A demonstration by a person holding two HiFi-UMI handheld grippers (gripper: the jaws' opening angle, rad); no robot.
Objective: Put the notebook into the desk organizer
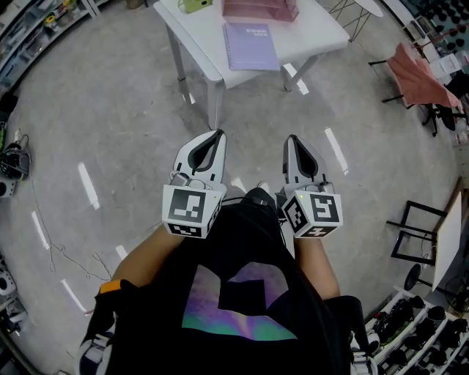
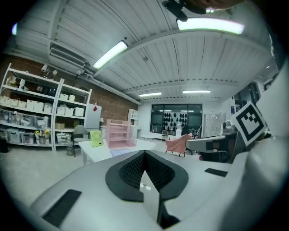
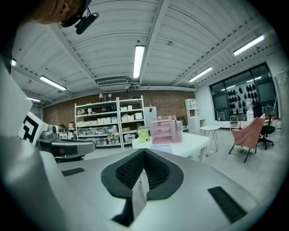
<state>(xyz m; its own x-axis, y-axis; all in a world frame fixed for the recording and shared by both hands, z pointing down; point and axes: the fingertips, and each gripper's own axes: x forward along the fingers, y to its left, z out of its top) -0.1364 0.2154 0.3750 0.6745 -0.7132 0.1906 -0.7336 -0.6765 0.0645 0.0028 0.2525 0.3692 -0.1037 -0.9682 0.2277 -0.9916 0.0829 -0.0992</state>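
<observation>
Probably a workshop or lab: storage shelving (image 3: 108, 126), brick wall (image 3: 169, 103), concrete floor (image 1: 110, 110).

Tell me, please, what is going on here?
A person stands some way from a white table, holding the left gripper and the right gripper close to the body, both shut and empty. The purple notebook lies flat on the table, in front of the pink desk organizer. Nothing is picked up yet.

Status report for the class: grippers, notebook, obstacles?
Left gripper, right gripper shut, empty. Notebook flat on table, by pink organizer. Nothing in the way.
</observation>
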